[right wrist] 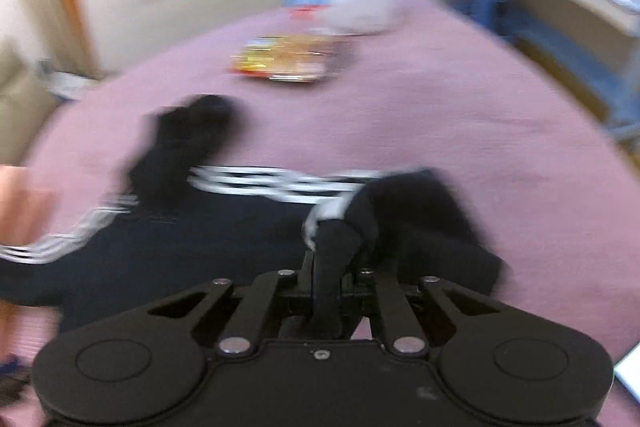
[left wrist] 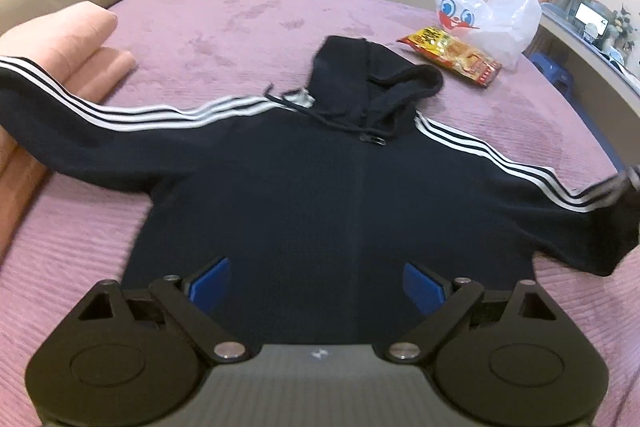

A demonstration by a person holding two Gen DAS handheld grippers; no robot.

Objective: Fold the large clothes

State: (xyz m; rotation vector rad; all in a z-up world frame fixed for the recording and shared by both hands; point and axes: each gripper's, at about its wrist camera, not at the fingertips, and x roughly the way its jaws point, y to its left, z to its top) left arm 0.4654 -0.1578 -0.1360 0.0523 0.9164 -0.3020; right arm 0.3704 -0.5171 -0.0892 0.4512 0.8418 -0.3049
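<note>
A black hooded jacket (left wrist: 320, 187) with white sleeve stripes lies front up on the purple bedspread (left wrist: 240, 27), sleeves spread, hood toward the far side. My left gripper (left wrist: 318, 285) is open with blue pads over the jacket's lower hem and holds nothing. In the blurred right wrist view, my right gripper (right wrist: 330, 267) is shut on the end of the jacket's right sleeve (right wrist: 336, 231), lifted and bunched above the jacket body (right wrist: 168, 239).
A white plastic bag (left wrist: 484, 7) and a yellow-red snack packet (left wrist: 452, 57) lie on the far right of the bed. A pink folded blanket (left wrist: 60, 39) sits at the left. A desk (left wrist: 592, 39) runs along the right of the bed.
</note>
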